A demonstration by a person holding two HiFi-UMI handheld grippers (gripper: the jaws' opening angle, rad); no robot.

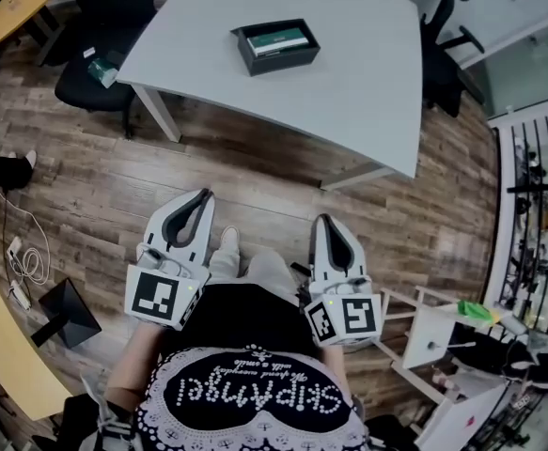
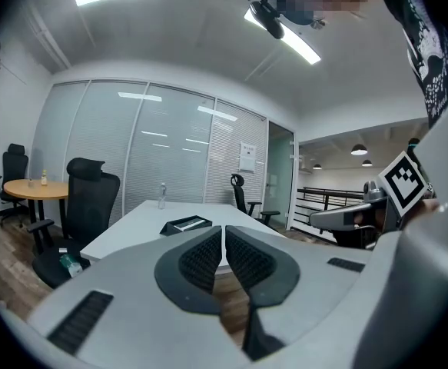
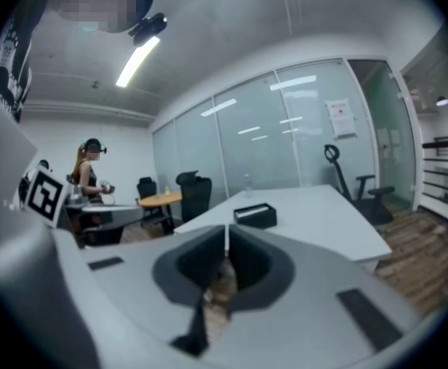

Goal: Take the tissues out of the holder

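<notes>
While both grippers sit low and close to our body, we log the fingers first. Left gripper [image 1: 202,195]: fingers pressed together tip to tip, ribbed pads [image 2: 202,258] meeting, nothing between them. Right gripper [image 1: 323,220]: fingers likewise closed on each other, empty. The two point forward side by side, apart from one another, marker cubes toward us.

Under the fingertips: wood-plank floor [image 1: 255,172], with our shoe [image 1: 228,242] between the two grippers.

Ahead of the fingertips, well apart from both: white table [image 1: 367,92]. On it lies the black holder [image 1: 275,48], open-topped and flat. In the head view it sits forward of both pairs of fingers and between their lines. Tissues [image 1: 279,38] lie inside the holder as a white-and-green pack, touched by neither gripper.

Farther on: a clear bottle [image 2: 162,194] stands on the table beyond the holder. A black office chair [image 1: 95,78] is left of the table, off to the left of the left fingers. A round wooden table [image 2: 35,187] stands farther left again. A glass partition [image 2: 170,152] runs behind. A person [image 3: 90,177] stands far off, left of the right fingers.
</notes>
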